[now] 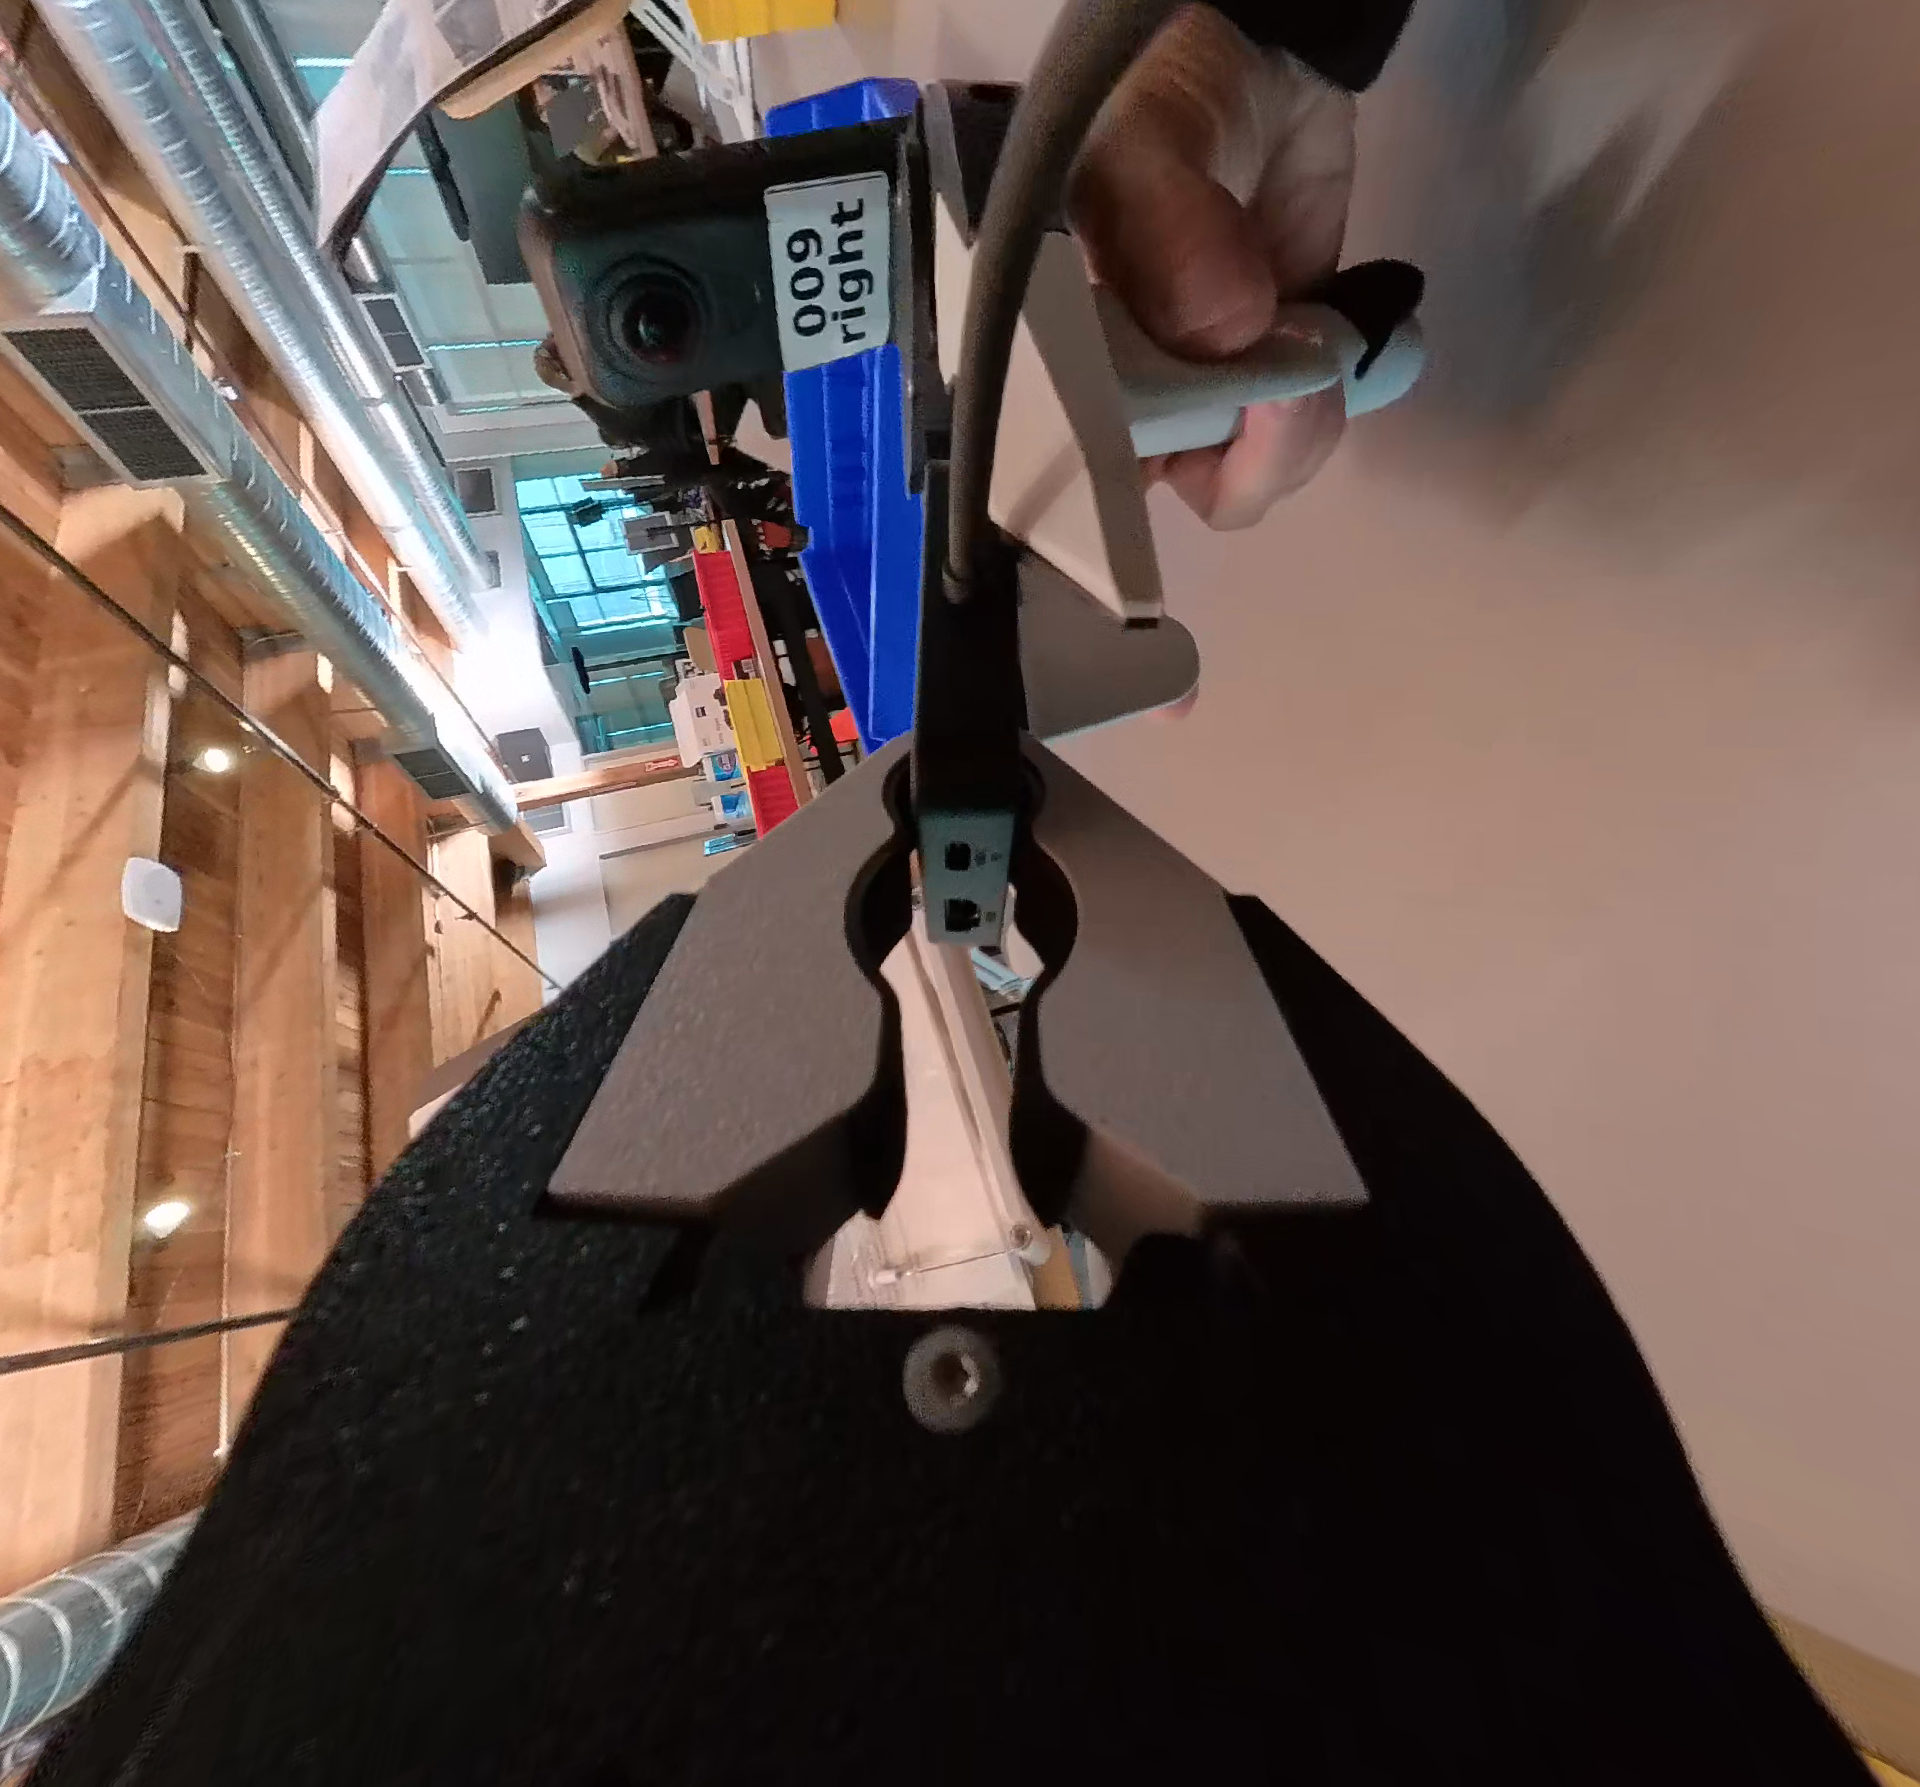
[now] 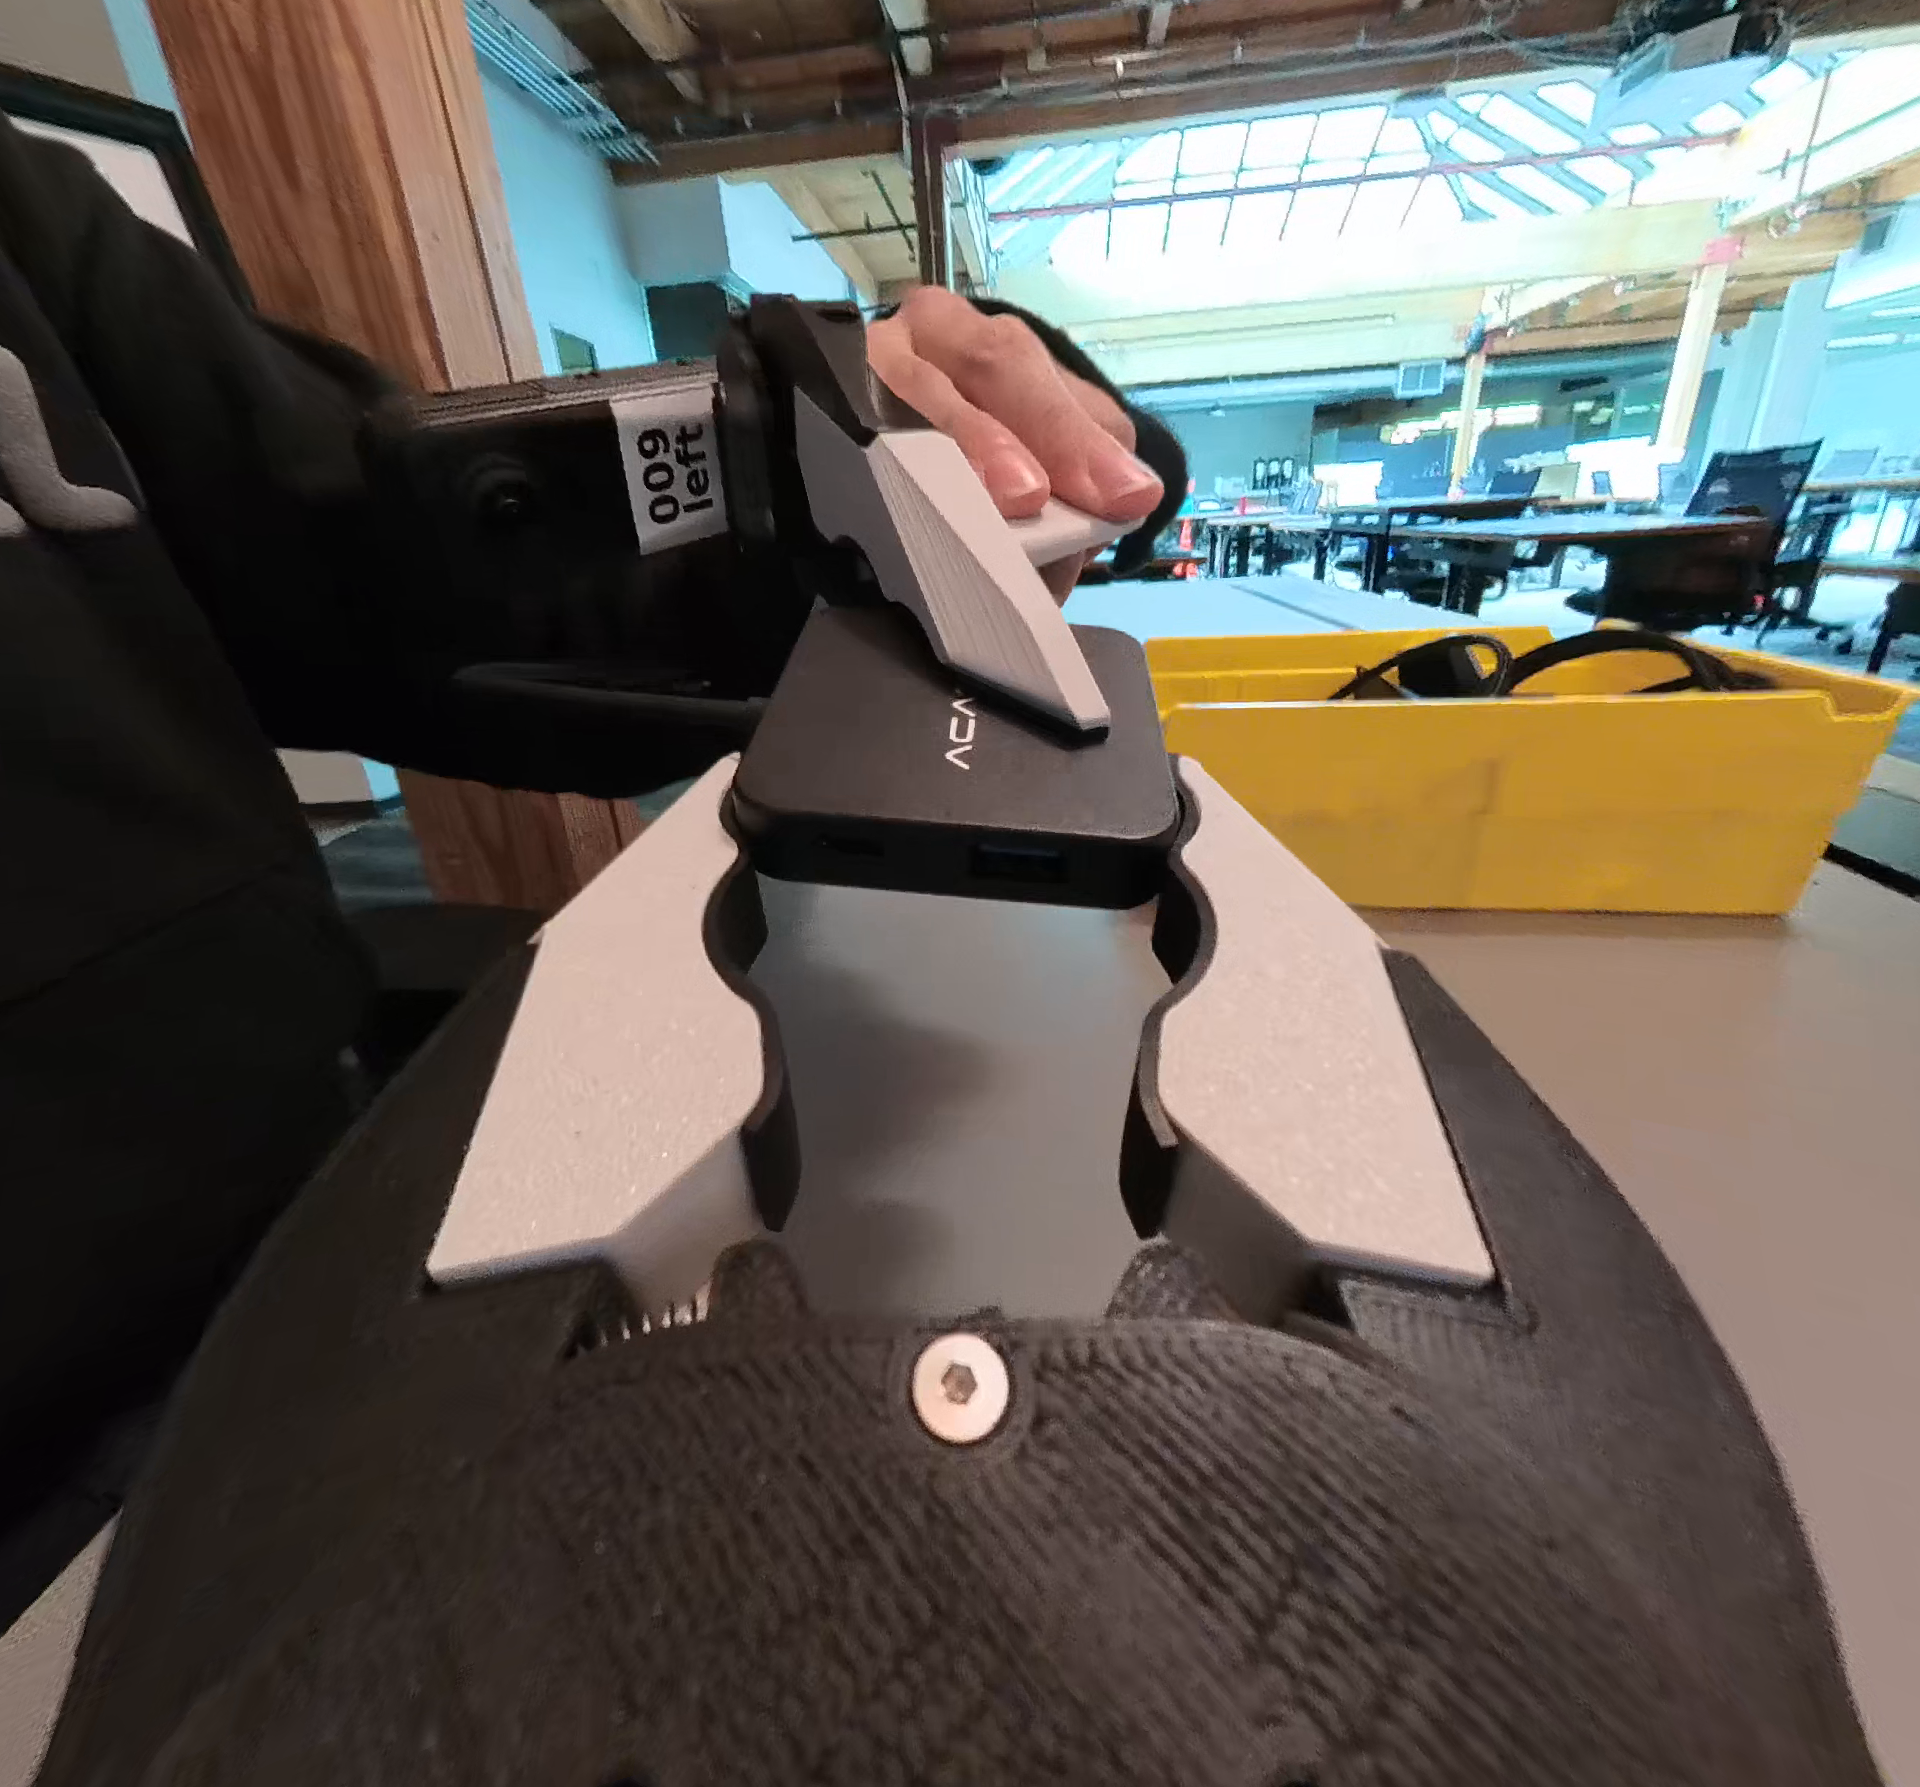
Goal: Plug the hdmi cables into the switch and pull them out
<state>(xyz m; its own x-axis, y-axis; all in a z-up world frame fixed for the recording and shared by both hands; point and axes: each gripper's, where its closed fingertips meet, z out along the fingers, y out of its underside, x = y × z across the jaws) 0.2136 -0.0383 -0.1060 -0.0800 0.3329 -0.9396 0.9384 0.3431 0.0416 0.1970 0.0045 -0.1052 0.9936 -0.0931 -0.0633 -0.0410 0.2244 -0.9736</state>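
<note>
Left gripper (image 1: 961, 818) rolled sideways, fingers closed across flat faces of black switch (image 1: 964, 750), edge on here. Grey cable (image 1: 1013, 210) curving up from far end of switch. Right gripper (image 2: 956, 802) level above grey table (image 2: 1621, 1062), fingertips pressed against two opposite sides of switch (image 2: 935, 761); ports on near edge facing camera. Switch gripped by both tools at once, raised off table. Further right, yellow bin (image 2: 1507, 792) on table, black cables (image 2: 1538, 662) coiled inside.
</note>
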